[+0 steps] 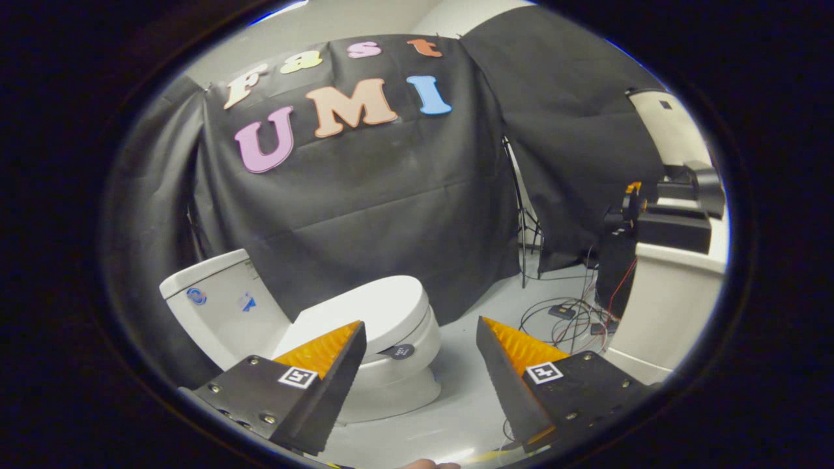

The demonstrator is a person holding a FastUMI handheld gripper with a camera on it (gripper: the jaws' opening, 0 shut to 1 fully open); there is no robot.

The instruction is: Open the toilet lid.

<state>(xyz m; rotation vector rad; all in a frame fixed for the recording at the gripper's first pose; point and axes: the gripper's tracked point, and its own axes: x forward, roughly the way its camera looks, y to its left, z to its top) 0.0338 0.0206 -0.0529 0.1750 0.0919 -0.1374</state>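
My gripper has its fingers spread wide apart, nothing between them, held in the air above the pale grey floor. White ceramic toilet sits ahead, partly behind my left finger; its smooth white oval lid is down flat on the seat, closed. White rectangular tank behind it against the black cloth wall. Small dark round tag on the bowl front, just beyond the left fingertip. Beyond my right finger: tangle of black and red cables on the floor, thin black tripod stand, white counter with dark equipment on top.
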